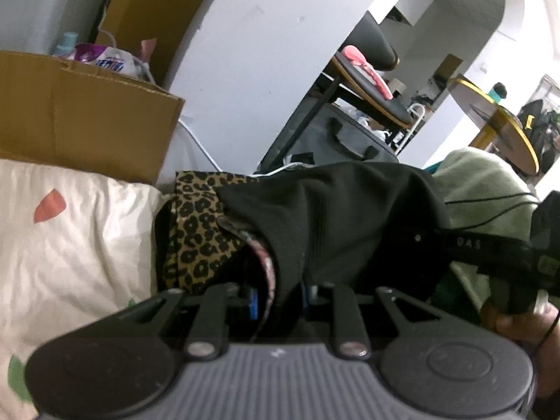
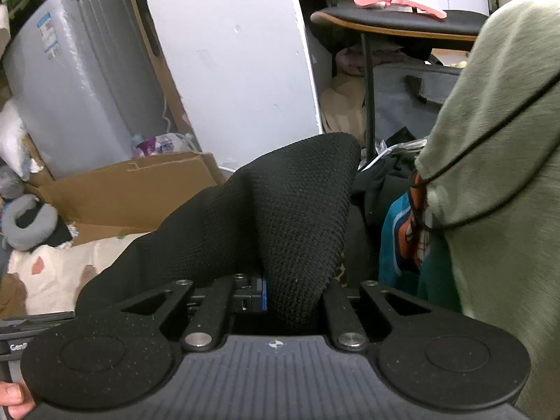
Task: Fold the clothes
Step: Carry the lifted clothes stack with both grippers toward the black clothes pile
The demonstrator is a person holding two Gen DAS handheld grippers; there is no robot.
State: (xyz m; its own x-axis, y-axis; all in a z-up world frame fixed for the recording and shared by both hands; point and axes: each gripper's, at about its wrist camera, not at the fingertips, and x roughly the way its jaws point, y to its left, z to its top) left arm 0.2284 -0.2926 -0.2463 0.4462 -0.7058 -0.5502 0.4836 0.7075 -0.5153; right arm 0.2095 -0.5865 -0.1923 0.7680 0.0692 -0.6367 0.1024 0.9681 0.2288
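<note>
Between the jaws of my left hand-held gripper (image 1: 280,301) a black garment (image 1: 332,217) is pinched, draping toward twelve o'clock over leopard-print cloth (image 1: 196,231). At my right hand-held gripper (image 2: 280,297) the jaws clamp the same black knit, a green sleeve (image 2: 497,161) at three o'clock.

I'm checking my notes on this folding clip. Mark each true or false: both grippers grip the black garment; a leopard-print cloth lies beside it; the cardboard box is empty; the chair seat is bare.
1. Both the left gripper and the right gripper grip the black garment. True.
2. A leopard-print cloth lies beside it. True.
3. The cardboard box is empty. False: packets and a bottle show inside.
4. The chair seat is bare. False: a pink item lies on it.
</note>
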